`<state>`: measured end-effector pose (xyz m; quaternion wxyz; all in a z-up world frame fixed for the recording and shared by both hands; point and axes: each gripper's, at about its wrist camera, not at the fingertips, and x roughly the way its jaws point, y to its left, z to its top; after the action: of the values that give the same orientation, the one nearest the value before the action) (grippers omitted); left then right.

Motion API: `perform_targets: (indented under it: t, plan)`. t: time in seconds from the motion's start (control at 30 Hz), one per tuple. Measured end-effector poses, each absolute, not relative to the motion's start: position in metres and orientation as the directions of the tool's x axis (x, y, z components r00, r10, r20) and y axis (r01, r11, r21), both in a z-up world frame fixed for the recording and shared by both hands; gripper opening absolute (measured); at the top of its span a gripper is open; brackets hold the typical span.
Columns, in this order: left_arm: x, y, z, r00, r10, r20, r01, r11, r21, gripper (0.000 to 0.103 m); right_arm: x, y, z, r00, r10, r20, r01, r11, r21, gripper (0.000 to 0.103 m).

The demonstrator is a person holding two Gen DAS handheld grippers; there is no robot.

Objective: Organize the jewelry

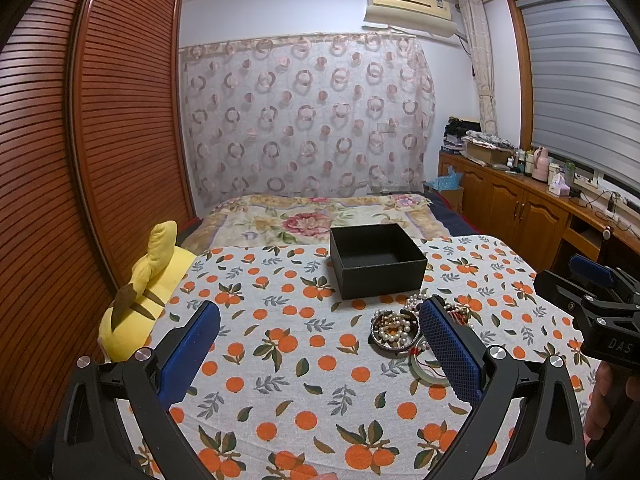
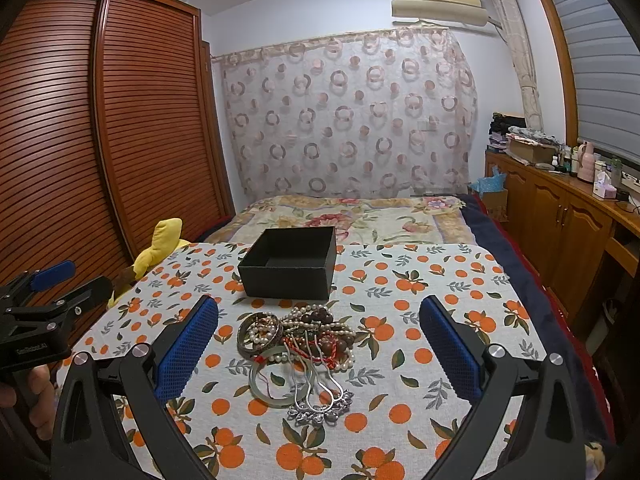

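I see the wardrobe (image 1: 80, 140) filling the left of both views, and the bed (image 2: 360, 216) running back to the curtain (image 2: 352, 116) in the centre. Cabinets (image 2: 560, 216) line the right edge. A cloth (image 2: 420, 292) printed with oranges covers the bench in the lower half of each frame, and a yellow plush toy (image 1: 136, 304) sits at its left edge.

The black box (image 2: 290, 266) stands open and upright on the cloth, left of centre in the right wrist view; its inside looks bare, though the near wall hides part of the floor.

My left hand-held gripper (image 1: 320, 344) hangs above the cloth with its jaws wide and nothing between them. My right hand-held gripper (image 2: 320, 336) is likewise spread wide, holding nothing, with the jewelry pile framed between its blue pads (image 2: 188, 344).

The jewelry pile (image 2: 296, 344) lies on the cloth just in front of the box, apart from it. In it I make out pearl strands (image 2: 260, 330), dark wooden beads (image 2: 320, 316), a pale bangle (image 2: 260, 388) at the lower left, and a silver hairpin (image 2: 320, 396) nearest the camera. In the left wrist view the pile sits right of centre, partly behind the right pad (image 1: 452, 348).
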<state>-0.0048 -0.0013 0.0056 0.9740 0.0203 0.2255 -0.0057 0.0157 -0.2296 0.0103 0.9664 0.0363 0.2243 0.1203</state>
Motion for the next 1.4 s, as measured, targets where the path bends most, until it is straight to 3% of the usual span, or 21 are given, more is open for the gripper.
perform_targets:
  t: [1.0, 1.4]
  plan:
    - [-0.006, 0.001, 0.010, 0.896, -0.002, -0.444, 0.020, 0.999, 0.036, 0.097, 0.015, -0.228, 0.008, 0.867, 0.254, -0.429, -0.221, 0.967, 0.126, 0.101]
    - [0.006, 0.011, -0.023, 0.858, -0.040, -0.511, 0.057, 0.998, 0.018, 0.097, 0.019, -0.234, -0.015, 0.828, 0.292, -0.479, -0.272, 0.956, 0.112, 0.101]
